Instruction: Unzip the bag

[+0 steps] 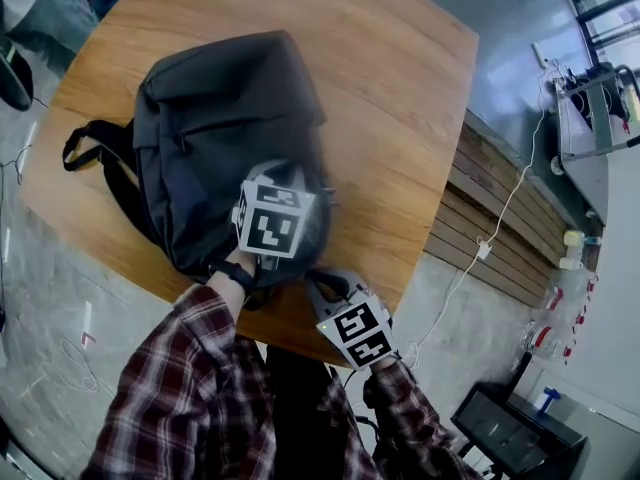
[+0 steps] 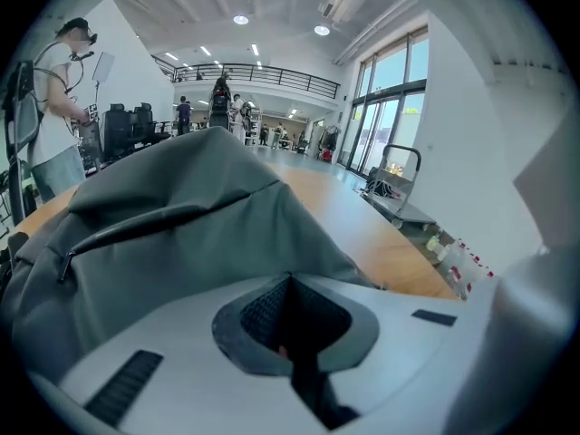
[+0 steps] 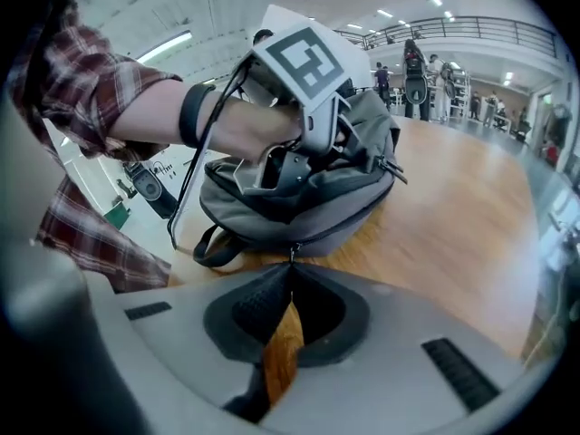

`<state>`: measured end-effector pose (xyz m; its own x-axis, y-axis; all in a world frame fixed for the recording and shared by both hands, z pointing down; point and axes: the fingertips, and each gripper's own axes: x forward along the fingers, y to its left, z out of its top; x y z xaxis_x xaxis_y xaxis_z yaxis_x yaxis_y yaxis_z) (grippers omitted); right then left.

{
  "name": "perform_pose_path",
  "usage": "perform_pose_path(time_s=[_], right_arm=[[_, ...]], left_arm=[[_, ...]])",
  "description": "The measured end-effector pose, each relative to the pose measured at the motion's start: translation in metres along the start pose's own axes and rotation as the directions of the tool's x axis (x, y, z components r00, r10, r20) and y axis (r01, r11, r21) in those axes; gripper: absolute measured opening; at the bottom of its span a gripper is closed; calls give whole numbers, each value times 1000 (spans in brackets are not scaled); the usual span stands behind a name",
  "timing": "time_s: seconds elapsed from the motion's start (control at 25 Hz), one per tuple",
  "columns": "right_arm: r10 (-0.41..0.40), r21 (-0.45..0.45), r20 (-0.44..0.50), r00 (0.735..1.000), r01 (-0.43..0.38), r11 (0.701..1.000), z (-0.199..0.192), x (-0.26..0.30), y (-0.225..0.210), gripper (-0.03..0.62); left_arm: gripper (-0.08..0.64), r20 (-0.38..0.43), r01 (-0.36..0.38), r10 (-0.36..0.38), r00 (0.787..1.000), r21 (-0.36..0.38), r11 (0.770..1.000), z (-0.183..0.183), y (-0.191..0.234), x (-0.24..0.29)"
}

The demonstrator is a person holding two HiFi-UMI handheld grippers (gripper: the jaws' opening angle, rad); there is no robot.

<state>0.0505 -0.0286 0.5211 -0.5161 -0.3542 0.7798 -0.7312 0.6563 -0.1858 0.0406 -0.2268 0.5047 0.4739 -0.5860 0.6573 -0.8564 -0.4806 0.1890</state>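
A dark grey backpack (image 1: 215, 128) lies flat on the wooden table (image 1: 400, 88), its near end by the table's front edge. My left gripper (image 1: 285, 230) sits on top of that near end. In the left gripper view its jaws (image 2: 290, 277) are closed, with the bag's fabric (image 2: 190, 216) pinched at their tip. My right gripper (image 1: 330, 286) is low at the bag's near corner. In the right gripper view it (image 3: 291, 263) is shut on the small zipper pull (image 3: 292, 251), at the zip seam along the bag's side (image 3: 344, 208). The left gripper (image 3: 358, 148) is seen there pressing on the bag's top.
A shoulder strap (image 1: 88, 143) hangs off the table's left edge, and a loop (image 3: 213, 247) lies near the zip. Beyond the table's right edge are a slatted bench (image 1: 500, 218), a white cable (image 1: 515, 193) and a cart (image 1: 590, 118). A person (image 2: 54, 89) stands at the far side.
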Motion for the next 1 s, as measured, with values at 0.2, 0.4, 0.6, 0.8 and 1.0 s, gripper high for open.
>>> perform_pose_path(time_s=[0.2, 0.4, 0.6, 0.8, 1.0], right_arm=[[-29, -26, -6, 1000, 28, 999, 1, -1, -7, 17], [-61, -36, -2, 998, 61, 998, 3, -1, -14, 17], [-109, -44, 20, 994, 110, 993, 16, -1, -38, 17], [-189, -43, 45, 981, 191, 981, 48, 7, -96, 17], [-216, -76, 64, 974, 221, 972, 90, 22, -146, 17]], left_arm=[[9, -19, 267, -267, 963, 148, 952, 5, -19, -34], [9, -286, 434, -327, 901, 573, 695, -35, 11, -77], [9, -352, 439, -272, 896, 597, 671, -77, 35, -81], [9, -273, 326, -236, 932, 357, 875, -69, 21, -68], [9, -218, 263, -222, 950, 186, 947, -59, 7, -60]])
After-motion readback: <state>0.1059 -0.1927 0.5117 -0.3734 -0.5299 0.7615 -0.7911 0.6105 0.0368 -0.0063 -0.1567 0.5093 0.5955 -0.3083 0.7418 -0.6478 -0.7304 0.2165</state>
